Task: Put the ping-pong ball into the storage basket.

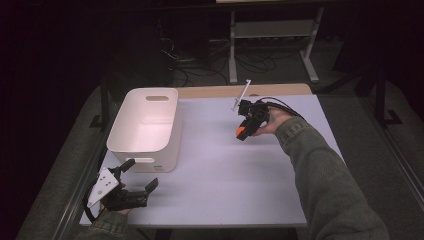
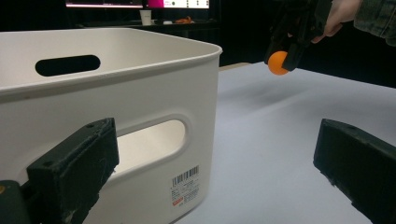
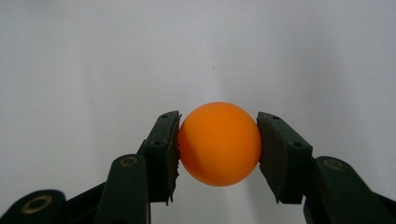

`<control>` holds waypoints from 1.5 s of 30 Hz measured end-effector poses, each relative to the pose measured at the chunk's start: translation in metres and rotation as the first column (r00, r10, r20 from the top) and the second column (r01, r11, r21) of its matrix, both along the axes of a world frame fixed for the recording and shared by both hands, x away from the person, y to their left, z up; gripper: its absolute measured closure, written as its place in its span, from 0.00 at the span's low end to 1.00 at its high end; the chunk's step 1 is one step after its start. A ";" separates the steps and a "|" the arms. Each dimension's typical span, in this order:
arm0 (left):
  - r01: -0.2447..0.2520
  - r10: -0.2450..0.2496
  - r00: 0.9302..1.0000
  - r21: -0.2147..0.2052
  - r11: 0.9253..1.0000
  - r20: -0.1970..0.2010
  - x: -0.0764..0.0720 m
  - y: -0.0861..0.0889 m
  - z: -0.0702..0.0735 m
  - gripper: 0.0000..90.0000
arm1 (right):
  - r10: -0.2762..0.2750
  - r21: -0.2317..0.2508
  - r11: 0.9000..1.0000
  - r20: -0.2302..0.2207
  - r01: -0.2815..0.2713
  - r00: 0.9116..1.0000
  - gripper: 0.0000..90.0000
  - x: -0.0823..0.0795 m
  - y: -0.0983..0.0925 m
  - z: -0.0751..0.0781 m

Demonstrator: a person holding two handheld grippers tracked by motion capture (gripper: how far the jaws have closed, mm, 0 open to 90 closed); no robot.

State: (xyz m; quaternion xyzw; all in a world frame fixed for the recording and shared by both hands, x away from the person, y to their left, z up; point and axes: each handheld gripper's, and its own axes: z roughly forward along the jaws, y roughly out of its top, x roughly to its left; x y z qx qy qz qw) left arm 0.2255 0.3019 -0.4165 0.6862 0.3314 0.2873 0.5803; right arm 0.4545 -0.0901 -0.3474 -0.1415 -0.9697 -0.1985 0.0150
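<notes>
Right tongs [image 3: 218, 144] clamp the orange ball [image 3: 219, 143] w/ both pads on its sides, ball held clear of the white table [image 1: 225, 165]; in the high view it sits right of centre [image 1: 241, 132], hand reaching in from lower right. White bin [image 1: 145, 127] is centre-left, open top, looks empty. Left tongs [image 1: 139, 175] at lower left, jaws wide apart, nothing btwn them, parked just beside the bin's near wall. Probably next: carry ball left to the bin. Keep the squeeze steady, the ball is smooth & could pop out. Clear the rim w/ margin, get well over the middle, drop low so it won't bounce out. Left tongs could steady the bin
</notes>
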 end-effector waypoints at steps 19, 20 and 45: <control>-0.001 0.001 1.000 -0.001 1.000 0.001 0.000 0.000 0.000 0.00 | 0.038 0.023 0.999 0.019 -0.039 0.999 0.56 -0.004 0.008 0.026; -0.002 0.002 1.000 -0.001 1.000 0.001 0.000 0.000 0.000 0.00 | 0.035 0.026 0.999 0.020 -0.035 0.999 0.56 -0.004 0.008 0.028; 0.002 -0.002 1.000 -0.005 1.000 0.000 0.000 0.000 0.000 0.00 | 0.071 0.045 0.996 0.068 -0.074 0.995 0.56 -0.007 0.027 0.067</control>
